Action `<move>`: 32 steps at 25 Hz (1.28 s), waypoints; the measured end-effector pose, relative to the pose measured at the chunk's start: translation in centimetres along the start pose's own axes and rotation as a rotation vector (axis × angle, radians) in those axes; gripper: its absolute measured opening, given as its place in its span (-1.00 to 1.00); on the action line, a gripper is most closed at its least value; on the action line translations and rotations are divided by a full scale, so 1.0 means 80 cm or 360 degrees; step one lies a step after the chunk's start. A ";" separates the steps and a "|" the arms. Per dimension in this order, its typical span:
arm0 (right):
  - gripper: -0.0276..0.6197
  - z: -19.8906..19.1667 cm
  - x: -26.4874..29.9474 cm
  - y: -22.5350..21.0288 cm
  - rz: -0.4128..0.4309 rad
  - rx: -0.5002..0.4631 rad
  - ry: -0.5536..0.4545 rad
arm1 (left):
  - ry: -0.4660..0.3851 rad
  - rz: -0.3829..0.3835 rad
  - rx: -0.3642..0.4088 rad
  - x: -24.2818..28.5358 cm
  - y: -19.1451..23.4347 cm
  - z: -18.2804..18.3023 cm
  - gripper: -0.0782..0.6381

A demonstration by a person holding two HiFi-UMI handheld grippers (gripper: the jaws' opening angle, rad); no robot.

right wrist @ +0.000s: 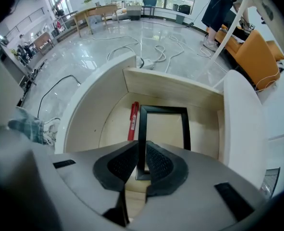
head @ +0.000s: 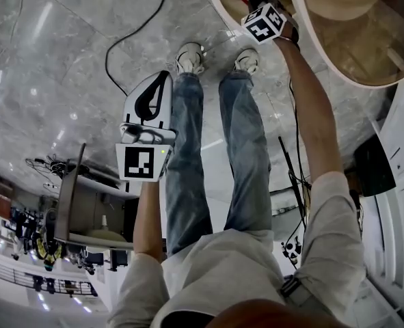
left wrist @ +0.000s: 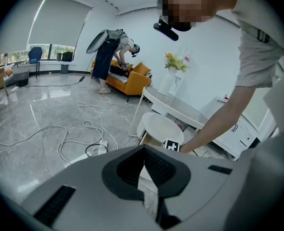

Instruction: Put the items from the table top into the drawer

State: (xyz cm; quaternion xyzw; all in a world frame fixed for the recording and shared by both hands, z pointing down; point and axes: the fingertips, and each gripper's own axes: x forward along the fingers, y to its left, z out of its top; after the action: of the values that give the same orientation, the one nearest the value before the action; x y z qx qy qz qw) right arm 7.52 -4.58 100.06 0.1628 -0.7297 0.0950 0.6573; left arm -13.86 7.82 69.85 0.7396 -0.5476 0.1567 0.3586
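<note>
In the right gripper view an open wooden drawer [right wrist: 170, 88] of a round white table [right wrist: 242, 124] holds a black picture frame [right wrist: 163, 109] and a red pen [right wrist: 132, 121] lying to its left. My right gripper [right wrist: 142, 165] is shut on the frame's left bar, down inside the drawer. The head view shows that gripper [head: 253, 5] reaching into the drawer [head: 355, 50] at the top right. My left gripper [head: 162, 77] hangs over the floor beside my left leg, shut and holding nothing; its own view shows its pads [left wrist: 144, 172] meeting.
Cables [left wrist: 60, 129] trail over the grey marble floor [head: 51, 67]. My shoes [head: 190, 57] stand close to the table's edge. A glass side table with flowers [left wrist: 175, 64], an orange sofa [left wrist: 132, 81] with a person bent over it, and white cabinets [left wrist: 238, 134] stand beyond.
</note>
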 end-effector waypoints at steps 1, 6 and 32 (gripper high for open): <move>-0.75 0.004 -0.010 -0.001 -0.0009 0.0008 -0.0027 | -0.0014 -0.0008 0.0007 0.001 -0.003 0.007 -0.74; -0.83 0.023 -0.068 0.014 -0.0008 0.0094 -0.0156 | -0.0089 -0.0056 0.0057 0.001 -0.026 0.050 -0.74; -0.84 0.050 -0.484 0.001 -0.0098 0.0843 -0.1101 | -0.0183 -0.0135 0.0351 -0.040 -0.143 0.158 -0.74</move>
State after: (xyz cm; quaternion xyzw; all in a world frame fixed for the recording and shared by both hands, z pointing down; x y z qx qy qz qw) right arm 6.98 -1.53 61.24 0.3697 -0.8521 0.1992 0.3124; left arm -6.45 2.82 54.98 0.8047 -0.5150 0.1579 0.2495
